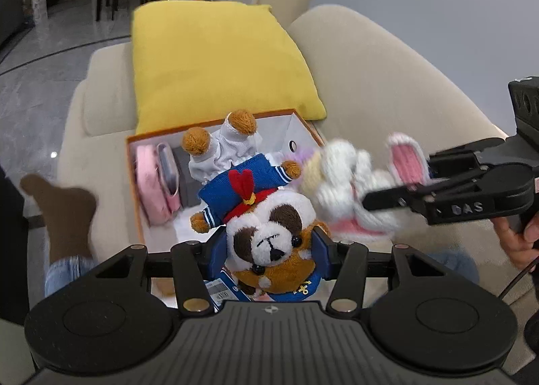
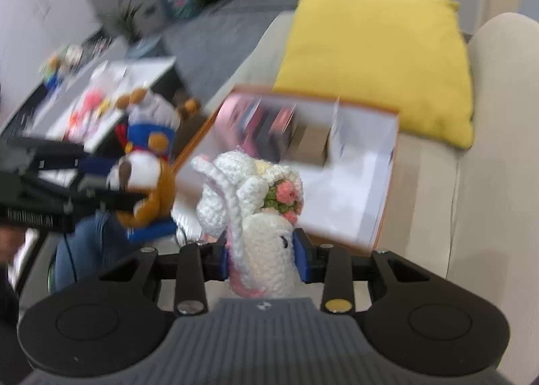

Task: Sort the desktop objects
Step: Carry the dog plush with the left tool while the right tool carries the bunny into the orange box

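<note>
Left wrist view: left gripper (image 1: pixel 273 252) clamps the sailor plush dog (image 1: pixel 269 236) by the head, lower centre, over the orange-rimmed box (image 1: pixel 134 182). Right gripper (image 2: pixel 264 258) clamps the crocheted rabbit (image 2: pixel 266 233), centre frame, beside the box. Advice: lower each toy inside the rim before releasing, clear of the pink pouch (image 1: pixel 153 182).

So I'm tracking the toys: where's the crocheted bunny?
The crocheted bunny is clamped in the right gripper, held above the open box on the sofa, right of the plush dog.
</note>
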{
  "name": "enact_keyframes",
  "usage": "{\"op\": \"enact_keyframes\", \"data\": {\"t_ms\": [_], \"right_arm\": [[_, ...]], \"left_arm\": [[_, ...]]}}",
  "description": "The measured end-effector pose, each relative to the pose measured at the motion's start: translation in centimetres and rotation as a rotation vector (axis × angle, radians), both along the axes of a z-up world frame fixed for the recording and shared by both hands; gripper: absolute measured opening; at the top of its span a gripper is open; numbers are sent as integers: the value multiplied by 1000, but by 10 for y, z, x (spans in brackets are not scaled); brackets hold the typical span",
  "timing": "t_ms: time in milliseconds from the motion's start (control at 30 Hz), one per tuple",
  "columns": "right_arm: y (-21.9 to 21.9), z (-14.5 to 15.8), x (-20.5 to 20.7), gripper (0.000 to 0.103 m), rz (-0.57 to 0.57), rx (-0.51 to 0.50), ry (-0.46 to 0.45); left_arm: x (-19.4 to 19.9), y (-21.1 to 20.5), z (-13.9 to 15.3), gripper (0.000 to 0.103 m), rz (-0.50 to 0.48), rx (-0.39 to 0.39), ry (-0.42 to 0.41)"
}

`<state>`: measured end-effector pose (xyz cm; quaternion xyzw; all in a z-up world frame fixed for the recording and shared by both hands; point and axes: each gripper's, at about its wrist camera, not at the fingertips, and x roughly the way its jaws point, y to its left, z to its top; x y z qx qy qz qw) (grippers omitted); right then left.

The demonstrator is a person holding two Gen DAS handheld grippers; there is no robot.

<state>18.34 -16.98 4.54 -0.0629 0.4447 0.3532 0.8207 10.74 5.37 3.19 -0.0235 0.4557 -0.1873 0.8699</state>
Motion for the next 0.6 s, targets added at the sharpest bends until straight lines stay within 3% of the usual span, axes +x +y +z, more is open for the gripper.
{"op": "enact_keyframes", "data": {"t_ms": [167,233,500,600], "right_arm": [[21,-22,35,38,-155,-93,-94],[23,-38,49,38,-208,-110,-65],[44,-77,85,38,-292,-195,-29],[50,-88,95,38,-301,-221,-10]], "left_arm": [[61,-22,-40,59,-103,7,78],[83,-32,-63,59,-149,33,99],[141,-48,-113,57,-261,-25,177],[147,-52,-128,57,-272,-10,145]]}}
